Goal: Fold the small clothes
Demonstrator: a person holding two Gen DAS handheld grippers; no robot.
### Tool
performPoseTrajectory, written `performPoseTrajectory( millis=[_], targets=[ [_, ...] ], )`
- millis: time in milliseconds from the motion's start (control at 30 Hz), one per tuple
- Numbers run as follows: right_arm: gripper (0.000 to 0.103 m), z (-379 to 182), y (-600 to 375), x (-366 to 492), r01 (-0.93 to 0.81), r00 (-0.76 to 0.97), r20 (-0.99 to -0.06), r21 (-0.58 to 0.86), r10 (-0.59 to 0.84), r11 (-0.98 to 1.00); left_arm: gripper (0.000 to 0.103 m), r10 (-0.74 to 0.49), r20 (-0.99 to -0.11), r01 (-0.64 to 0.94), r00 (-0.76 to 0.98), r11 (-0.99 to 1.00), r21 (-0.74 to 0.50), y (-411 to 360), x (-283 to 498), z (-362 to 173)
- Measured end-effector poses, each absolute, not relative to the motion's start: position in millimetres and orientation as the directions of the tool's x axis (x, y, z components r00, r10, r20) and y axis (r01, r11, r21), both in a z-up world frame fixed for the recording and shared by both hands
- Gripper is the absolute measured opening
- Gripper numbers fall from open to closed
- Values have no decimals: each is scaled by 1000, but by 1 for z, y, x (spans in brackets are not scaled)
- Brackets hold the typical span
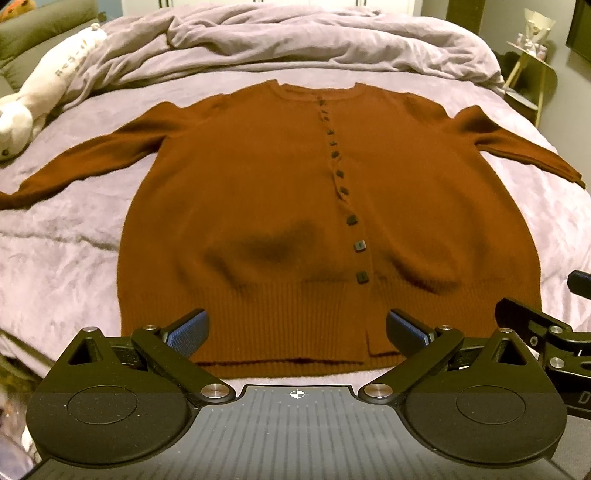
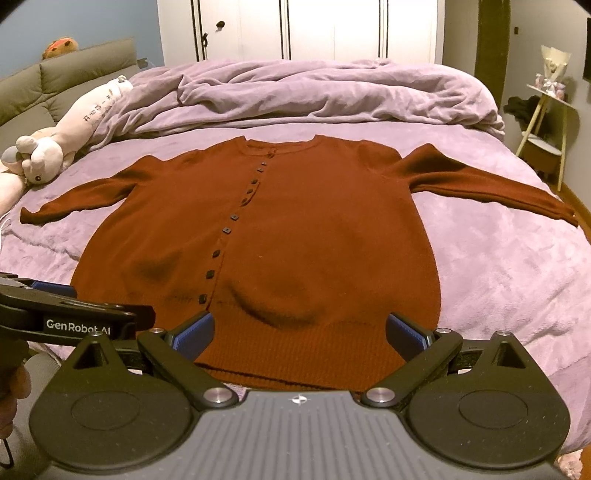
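Note:
A rust-brown buttoned cardigan lies flat and face up on the purple bed, both sleeves spread outward, hem toward me. My left gripper hovers open over the ribbed hem, its blue pads wide apart with nothing between them. Over the right half of the hem my right gripper is also open and holds nothing. The left gripper's body shows at the left edge of the right wrist view, and the right gripper's body shows at the right edge of the left wrist view.
A rumpled purple duvet is heaped at the far end of the bed. A plush toy lies along the left side by a green headboard. A small side table stands at the right; white wardrobe doors are behind.

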State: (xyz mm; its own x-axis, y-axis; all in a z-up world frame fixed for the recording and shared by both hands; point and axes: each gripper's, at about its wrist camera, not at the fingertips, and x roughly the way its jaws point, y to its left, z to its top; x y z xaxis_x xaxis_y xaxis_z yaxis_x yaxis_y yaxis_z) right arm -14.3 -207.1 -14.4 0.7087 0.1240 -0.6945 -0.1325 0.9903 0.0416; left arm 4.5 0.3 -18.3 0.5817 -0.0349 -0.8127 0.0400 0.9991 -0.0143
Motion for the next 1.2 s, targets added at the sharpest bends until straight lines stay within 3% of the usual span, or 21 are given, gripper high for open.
performPoseTrajectory(
  millis=[667,833,967,1200],
  targets=[
    [99,-23,-222,-14,-105,737,-656,126,163,986,103,-38,-829,51,558,999,-12,-5,12,-26],
    [99,-29,-240,-6,-111,715,-655,237,243,965,103,-30,-827,56,562,998,1,-7,21,-28],
    [99,-27,-279,24,-20,729,-650,290,213,957,103,0,-810,50,586,998,36,-8,44,-25],
    [97,-15,-432,99,279,853,-522,466,7,839,103,48,-772,-35,634,999,34,0,112,-23]
  ],
)
